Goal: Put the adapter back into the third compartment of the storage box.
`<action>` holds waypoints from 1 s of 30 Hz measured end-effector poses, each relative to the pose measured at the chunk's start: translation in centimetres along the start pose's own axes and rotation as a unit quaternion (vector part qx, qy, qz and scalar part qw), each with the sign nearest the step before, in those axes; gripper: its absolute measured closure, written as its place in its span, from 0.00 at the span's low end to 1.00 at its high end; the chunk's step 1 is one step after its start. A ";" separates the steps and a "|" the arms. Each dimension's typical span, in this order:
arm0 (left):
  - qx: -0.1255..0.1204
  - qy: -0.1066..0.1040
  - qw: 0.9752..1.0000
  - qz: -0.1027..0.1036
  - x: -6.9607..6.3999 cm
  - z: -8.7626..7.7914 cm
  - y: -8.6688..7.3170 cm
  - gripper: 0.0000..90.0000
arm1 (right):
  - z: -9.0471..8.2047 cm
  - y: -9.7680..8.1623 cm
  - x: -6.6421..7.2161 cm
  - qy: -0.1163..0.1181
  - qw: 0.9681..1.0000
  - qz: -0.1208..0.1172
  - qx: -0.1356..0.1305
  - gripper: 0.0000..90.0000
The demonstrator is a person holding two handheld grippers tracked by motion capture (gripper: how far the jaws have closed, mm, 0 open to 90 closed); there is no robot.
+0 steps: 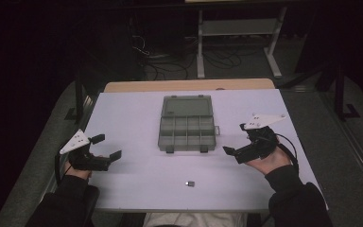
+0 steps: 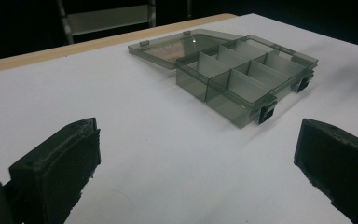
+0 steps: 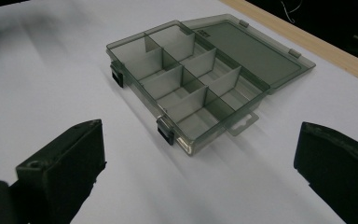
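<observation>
Open divided organizer box at the centre of the white table, lid laid flat behind it. Left gripper and right gripper flank it, jaws spread, empty. The high view adds a small dark object near the front edge.

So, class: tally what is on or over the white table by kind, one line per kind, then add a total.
Compartment box, lid open: 1
Small dark object near the front edge: 1
Hand-held claws: 2, left claw and right claw
Total: 4
</observation>
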State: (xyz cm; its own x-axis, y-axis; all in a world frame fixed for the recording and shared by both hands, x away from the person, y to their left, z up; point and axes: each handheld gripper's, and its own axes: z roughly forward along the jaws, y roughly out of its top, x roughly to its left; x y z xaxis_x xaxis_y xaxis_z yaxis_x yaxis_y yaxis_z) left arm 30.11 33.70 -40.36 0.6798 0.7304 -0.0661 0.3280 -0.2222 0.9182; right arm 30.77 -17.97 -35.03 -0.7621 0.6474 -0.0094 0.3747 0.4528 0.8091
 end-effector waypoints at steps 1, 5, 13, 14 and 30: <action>0.000 0.000 1.000 0.000 0.0 0.0 0.0 0.00 | 0.0 0.0 0.0 0.000 1.000 0.000 0.000 0.01; 0.000 0.000 1.000 0.000 0.0 0.0 0.0 0.00 | 0.4 0.2 0.2 0.008 1.000 -0.002 0.005 0.01; 0.000 -0.001 1.000 -0.001 0.0 0.0 0.0 0.00 | 1.1 0.4 0.5 0.018 1.000 -0.007 0.019 0.01; 0.000 -0.001 1.000 -0.001 0.0 0.0 0.0 0.00 | 1.3 0.5 0.6 0.021 1.000 -0.008 0.021 0.01; 0.000 -0.001 1.000 -0.001 0.0 0.0 0.0 0.00 | 3.4 2.0 2.4 0.051 0.997 -0.041 0.042 0.01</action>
State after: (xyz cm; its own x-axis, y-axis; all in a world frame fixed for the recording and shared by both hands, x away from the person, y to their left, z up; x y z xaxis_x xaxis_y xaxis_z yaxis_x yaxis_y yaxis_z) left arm 30.11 33.71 -40.36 0.6805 0.7296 -0.0679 0.3284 -0.2209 0.9183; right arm 31.48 -13.40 -35.40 -0.8400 0.5425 -0.0095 0.3489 0.5536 0.7562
